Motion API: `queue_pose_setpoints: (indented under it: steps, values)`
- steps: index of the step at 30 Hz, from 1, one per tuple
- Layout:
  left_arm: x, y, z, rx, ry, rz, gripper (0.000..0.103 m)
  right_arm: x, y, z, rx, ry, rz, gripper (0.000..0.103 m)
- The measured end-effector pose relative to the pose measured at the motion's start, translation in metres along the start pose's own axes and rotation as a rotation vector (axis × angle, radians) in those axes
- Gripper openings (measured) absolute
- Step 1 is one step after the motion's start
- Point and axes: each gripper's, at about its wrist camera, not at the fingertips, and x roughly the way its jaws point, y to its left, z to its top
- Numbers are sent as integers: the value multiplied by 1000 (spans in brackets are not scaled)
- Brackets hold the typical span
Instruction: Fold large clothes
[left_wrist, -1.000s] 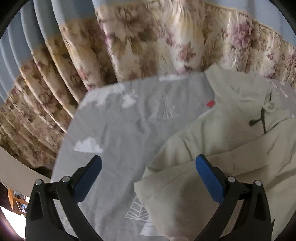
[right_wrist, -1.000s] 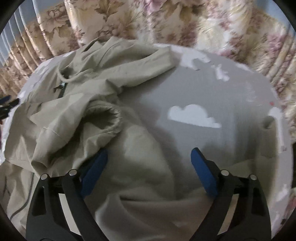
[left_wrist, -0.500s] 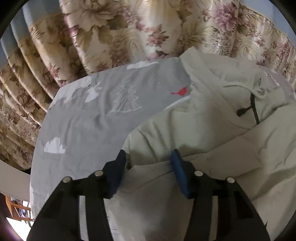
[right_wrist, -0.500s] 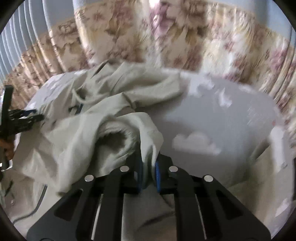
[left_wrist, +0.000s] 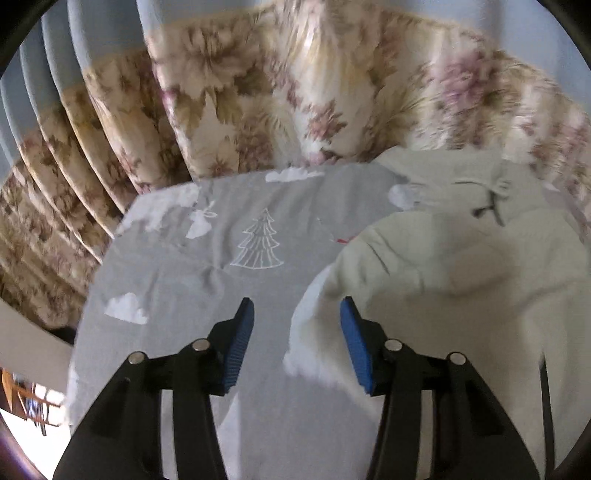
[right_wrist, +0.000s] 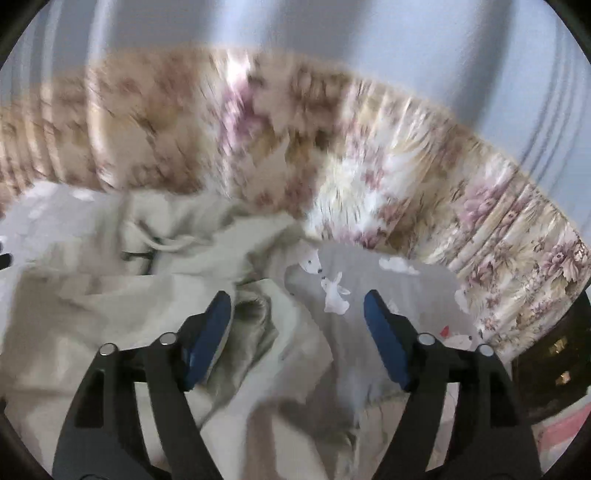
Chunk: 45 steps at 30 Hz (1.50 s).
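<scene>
A cream hooded jacket (left_wrist: 461, 277) with a dark drawstring (left_wrist: 491, 210) lies crumpled on a grey printed bedsheet (left_wrist: 184, 277). My left gripper (left_wrist: 297, 345) hovers over the jacket's left edge with its jaws half apart. The edge lies below, by the right pad (left_wrist: 354, 347), and bare sheet shows beside the left pad, so nothing is pinched. In the right wrist view the jacket (right_wrist: 110, 314) lies bunched under my right gripper (right_wrist: 297, 336). Its jaws are opening wide; a fold sits below and between them, and the pads (right_wrist: 210, 332) do not press on it.
Floral curtains (left_wrist: 295, 92) hang close behind the bed along its far side, and also show as curtains (right_wrist: 443, 184) in the right wrist view. A dark wooden cabinet (right_wrist: 554, 350) stands off the sheet's (right_wrist: 406, 295) right edge.
The left jaws narrowed from wide to half apart over the jacket's edge, then drew back. The right gripper shut on a jacket fold, then rose and opened, and the fold dropped.
</scene>
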Motion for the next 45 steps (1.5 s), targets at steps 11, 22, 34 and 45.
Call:
queue_pose_setpoints:
  steps: [11,22,34,45]
  values:
    - [-169,32,-181,25,-168,82,74,-191,-1,-238,227,83,184,65]
    - [-196,9,-278,-29,-131,40,77,-228,63,-312,231,158,276,56]
    - [-182,-12,-275,-29,-99,7,77,-251,72,-294,111,31,255,7]
    - [-186,-37,-299,-102,-12,-61,82,-298,-26,-319,150,30,-60,7]
